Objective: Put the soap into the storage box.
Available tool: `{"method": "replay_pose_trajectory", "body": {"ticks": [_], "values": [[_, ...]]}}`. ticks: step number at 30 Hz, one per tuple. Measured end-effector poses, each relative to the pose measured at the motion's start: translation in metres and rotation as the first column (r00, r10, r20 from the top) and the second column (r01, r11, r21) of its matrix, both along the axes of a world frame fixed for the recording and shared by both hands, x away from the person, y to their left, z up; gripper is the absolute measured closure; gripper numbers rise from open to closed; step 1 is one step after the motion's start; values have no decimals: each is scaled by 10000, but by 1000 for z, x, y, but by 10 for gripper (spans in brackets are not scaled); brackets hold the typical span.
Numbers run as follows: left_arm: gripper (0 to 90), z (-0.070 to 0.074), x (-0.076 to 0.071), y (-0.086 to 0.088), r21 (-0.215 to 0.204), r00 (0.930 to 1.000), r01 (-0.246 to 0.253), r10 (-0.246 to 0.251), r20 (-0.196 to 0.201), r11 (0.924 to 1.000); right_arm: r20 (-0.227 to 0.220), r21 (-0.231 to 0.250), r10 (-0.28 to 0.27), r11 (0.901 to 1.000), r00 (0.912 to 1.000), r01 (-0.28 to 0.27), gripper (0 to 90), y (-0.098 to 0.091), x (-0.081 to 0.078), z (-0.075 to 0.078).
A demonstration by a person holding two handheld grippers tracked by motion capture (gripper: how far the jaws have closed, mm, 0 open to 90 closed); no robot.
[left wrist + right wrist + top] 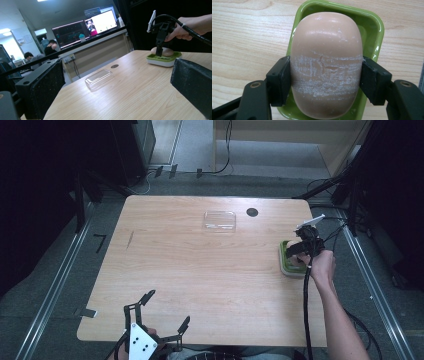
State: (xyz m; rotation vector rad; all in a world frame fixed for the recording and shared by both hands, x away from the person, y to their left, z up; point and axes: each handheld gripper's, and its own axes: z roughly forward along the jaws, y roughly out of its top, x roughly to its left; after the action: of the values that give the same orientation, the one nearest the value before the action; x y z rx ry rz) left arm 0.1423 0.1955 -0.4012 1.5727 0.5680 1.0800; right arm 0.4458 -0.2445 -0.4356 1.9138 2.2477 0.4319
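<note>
At the right edge of the table (200, 270) in the high view, a person's right hand (322, 265) holds the right gripper (300, 254) pointing down over a green soap dish (285, 262). The right gripper view looks straight down its two black jaws: they pinch a peach-coloured bar of soap (327, 65) across its width, one pad pressed to each long side, with white scuff marks banding the bar between them. The soap fills the middle of that frame, and the green rim of the dish shows around it at the top, the right and the lower left. Whether the bar rests in the dish or hangs just above it cannot be told.

The left gripper (162, 312) sits at the bottom of the high view, at the near edge of the table, its jaws spread wide with nothing between them — in the left gripper view they frame bare wood at lower left and lower right. A clear plastic lid (219, 220) lies in the upper middle of the high view, well apart from both grippers, beside a small dark round hole (252, 212) in the tabletop.
</note>
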Motion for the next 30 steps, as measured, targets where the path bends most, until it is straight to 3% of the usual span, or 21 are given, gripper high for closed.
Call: {"method": "replay_pose_trajectory", "body": {"ticks": [30], "values": [[0,0,0,0,-33,10000,-15,15,2,10000,-165,33,-354,9994,9992,354,338,-2,8,-15]]}}
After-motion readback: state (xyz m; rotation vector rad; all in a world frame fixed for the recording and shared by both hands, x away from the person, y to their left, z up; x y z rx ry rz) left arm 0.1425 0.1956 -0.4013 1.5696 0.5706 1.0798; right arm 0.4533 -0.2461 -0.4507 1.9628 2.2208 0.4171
